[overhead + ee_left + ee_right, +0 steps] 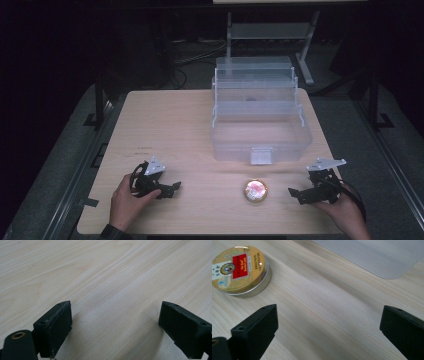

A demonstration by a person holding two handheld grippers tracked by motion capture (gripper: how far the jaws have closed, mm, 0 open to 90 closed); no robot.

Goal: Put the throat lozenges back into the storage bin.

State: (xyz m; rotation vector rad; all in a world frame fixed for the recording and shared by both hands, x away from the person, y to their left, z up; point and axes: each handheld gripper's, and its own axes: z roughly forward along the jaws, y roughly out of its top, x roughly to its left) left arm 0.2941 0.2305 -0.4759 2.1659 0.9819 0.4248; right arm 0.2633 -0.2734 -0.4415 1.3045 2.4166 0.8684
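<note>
A small round gold tin (255, 191) with a red label lies flat on the wooden table (165, 125) near the front edge; in the right gripper view the tin (239, 270) sits at the upper left, beyond the jaws. My right gripper (296, 194) rests to the tin's right, open, nothing between its jaws (328, 327). My left gripper (172, 189) lies at the front left, well apart from the tin, open over bare wood (115, 325). A clear plastic tiered box (260, 122) stands open behind the tin.
The box's front latch (261, 156) faces the tin. A corner of the clear box (374, 255) shows in the right gripper view. Bare tabletop spreads across the left half. Beyond the table are a metal stand (270, 30) and cables on a dark floor.
</note>
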